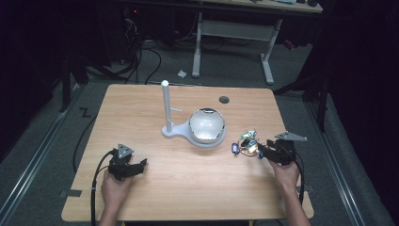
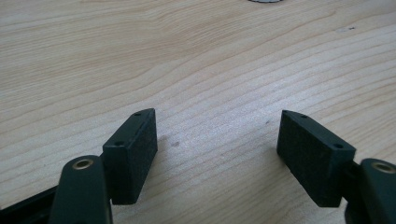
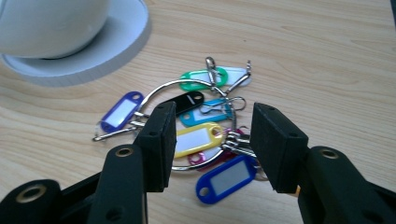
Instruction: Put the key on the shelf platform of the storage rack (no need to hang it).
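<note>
Here we hold the right gripper (image 3: 210, 140) low over a bunch of coloured key tags on a metal ring (image 3: 196, 126), its jaws spread with the yellow tag (image 3: 198, 139) between them, not pinched. The bunch lies on the wooden table (image 1: 188, 188), just beside the white round base (image 3: 116, 42) that carries the bowl (image 1: 207, 125). Our left gripper (image 2: 217, 140) rests well apart near the table's front left, jaws spread over bare wood.

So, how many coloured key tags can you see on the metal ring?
7 at least: purple at left, green and white at top, black, teal, yellow in the middle, blue nearest. A pink piece may be another, partly hidden.
</note>
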A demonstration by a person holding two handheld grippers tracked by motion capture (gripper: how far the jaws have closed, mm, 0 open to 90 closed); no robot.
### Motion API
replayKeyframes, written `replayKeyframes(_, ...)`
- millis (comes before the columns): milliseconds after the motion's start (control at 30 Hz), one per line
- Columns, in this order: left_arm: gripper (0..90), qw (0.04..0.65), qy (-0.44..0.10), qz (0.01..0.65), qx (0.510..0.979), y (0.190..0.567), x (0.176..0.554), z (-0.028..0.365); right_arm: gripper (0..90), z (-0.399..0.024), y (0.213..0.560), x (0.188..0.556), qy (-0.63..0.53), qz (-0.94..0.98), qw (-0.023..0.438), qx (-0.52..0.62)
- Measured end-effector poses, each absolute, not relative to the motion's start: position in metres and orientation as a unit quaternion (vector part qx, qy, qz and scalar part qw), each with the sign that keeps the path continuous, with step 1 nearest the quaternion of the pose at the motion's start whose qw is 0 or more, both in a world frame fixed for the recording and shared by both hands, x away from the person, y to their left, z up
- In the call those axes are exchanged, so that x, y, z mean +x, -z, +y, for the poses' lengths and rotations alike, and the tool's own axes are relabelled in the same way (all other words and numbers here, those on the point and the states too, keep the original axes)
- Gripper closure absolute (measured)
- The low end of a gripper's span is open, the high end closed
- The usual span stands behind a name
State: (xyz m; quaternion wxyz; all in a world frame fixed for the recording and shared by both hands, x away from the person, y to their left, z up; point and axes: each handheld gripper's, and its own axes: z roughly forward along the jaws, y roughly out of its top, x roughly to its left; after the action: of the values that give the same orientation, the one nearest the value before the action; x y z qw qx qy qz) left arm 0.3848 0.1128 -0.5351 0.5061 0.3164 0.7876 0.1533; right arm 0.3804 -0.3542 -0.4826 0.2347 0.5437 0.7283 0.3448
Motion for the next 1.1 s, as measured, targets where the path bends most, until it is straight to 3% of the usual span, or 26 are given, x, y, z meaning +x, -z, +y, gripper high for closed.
replayKeyframes(500, 29.1, 0.506, -0.153, 0.788, 0.316, 0.535, 0.385, 0.113, 50.4, -0.368, 0.495, 0.398, -0.313, 0.728, 0.221, 0.569)
replayKeyframes(1100, 29.1, 0.506, -0.154, 0.787, 0.317, 0.535, 0.385, 0.113, 48.9, -0.338, 0.504, 0.405, -0.324, 0.748, 0.215, 0.538)
